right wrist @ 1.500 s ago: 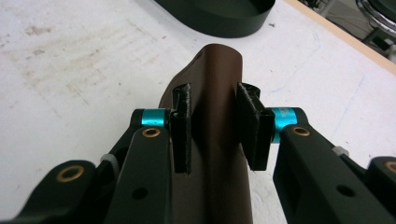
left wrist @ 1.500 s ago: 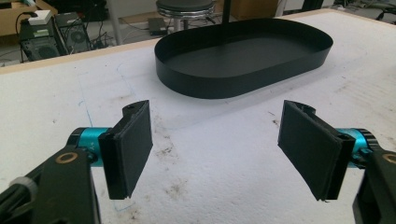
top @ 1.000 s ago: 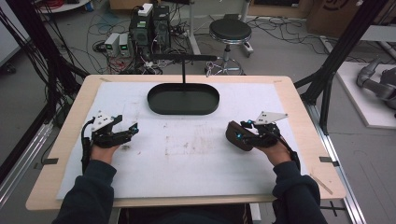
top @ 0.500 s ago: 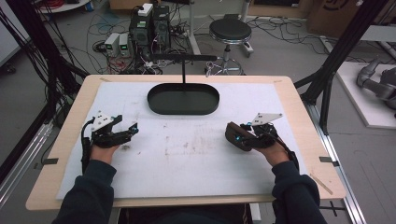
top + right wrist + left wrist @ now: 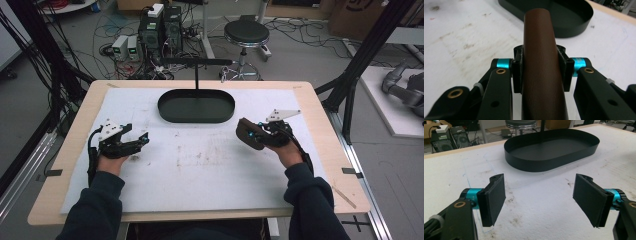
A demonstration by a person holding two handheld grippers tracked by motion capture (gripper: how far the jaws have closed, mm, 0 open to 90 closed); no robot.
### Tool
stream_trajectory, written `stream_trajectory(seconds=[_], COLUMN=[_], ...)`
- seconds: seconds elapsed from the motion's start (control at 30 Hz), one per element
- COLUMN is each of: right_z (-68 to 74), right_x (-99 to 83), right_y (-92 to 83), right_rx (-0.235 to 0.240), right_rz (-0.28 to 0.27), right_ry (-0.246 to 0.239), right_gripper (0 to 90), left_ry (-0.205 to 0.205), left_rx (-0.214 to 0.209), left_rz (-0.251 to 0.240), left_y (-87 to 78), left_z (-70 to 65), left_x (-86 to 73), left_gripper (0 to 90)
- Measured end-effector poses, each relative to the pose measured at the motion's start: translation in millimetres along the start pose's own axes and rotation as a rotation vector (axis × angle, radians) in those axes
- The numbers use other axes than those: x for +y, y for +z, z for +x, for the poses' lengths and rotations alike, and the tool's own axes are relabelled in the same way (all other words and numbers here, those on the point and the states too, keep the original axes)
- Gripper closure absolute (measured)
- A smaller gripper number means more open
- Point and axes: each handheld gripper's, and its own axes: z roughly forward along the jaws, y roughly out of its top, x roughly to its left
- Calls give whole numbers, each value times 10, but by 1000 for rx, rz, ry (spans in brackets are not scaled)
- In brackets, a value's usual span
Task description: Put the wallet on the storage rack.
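Note:
A brown rounded oblong object [image 5: 246, 132] sits between the jaws of my right gripper [image 5: 256, 134], just above the white mat at the right. In the right gripper view both pads press its sides [image 5: 539, 37]; the jaws have just been closing on it. My right gripper [image 5: 540, 68] points towards the black oval tray [image 5: 165, 112]. My left gripper [image 5: 141, 139] rests at the left of the mat, open. In the left gripper view its jaws [image 5: 541, 200] stand wide apart with nothing between them, facing the tray [image 5: 529, 165].
A thin black T-shaped stand [image 5: 196, 70] rises behind the tray. The white mat [image 5: 210, 165] is stained in the middle and covers most of the wooden table [image 5: 327, 120]. A stool [image 5: 246, 34] and electronics stand on the floor beyond.
My right gripper has moved a little away from the person, towards the tray, carrying the brown object, and its jaws have narrowed on it. The left gripper has stayed where it was.

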Motion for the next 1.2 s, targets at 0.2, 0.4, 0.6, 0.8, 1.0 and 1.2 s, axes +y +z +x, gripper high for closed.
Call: stream_trajectory(seconds=[0.2, 0.4, 0.6, 0.8, 1.0, 1.2], right_z=[-51, -20, 26, 40, 75, 73], right_x=[366, 797, 1065, 1127, 1129, 1090], right_y=[296, 623, 1094, 1433, 1744, 2054], right_rx=[17, 40, 48, 29, 29, 43], right_rz=[-32, -81, -58, -71, -53, -39], right_ry=[-17, -42, -28, 24, 79, 179], right_gripper=[648, 645, 643, 643, 643, 638], left_ry=[-4, -3, 1, 4, 5, 9], left_rx=[1, -4, -10, -11, -14, -14], left_rz=[-8, -7, -4, -6, -9, -12], left_y=[-14, -14, -11, -12, -4, -22], left_z=[18, 15, 4, 5, 2, 7], left_x=[2, 1, 1, 2, -1, 1], left_gripper=[259, 259, 259, 259, 260, 260])
